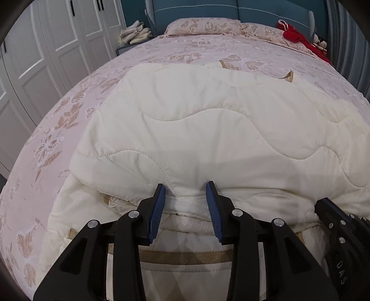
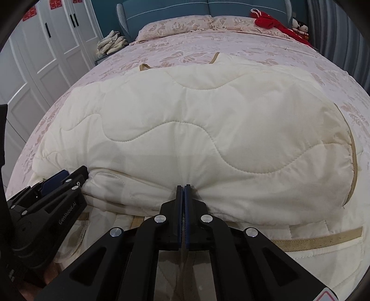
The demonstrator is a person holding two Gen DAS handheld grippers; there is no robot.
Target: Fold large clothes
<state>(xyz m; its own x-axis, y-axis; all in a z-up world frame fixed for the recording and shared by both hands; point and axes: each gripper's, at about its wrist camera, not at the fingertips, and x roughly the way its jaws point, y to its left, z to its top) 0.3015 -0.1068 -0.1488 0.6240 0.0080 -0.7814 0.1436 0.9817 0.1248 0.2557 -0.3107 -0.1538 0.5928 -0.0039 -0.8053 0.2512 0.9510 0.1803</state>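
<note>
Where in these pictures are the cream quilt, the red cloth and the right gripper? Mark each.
cream quilt (image 2: pixel 208 129): right wrist view, its quilted top.
red cloth (image 1: pixel 293 34): left wrist view, its bunched middle.
right gripper (image 2: pixel 183 188): right wrist view, between its shut fingertips.

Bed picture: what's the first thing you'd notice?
A big puffy cream quilt, folded, fills the middle of the pink butterfly bed. At its near edge, the right gripper has its fingers shut, pinching the fabric. Something bright red sits far back by the pillows.

You see a cream quilt (image 2: pixel 196 129) stitched in wavy lines, tan-edged. Your bedspread (image 1: pixel 57 129) is pink with butterflies; the headboard (image 2: pixel 166 8) is teal.
</note>
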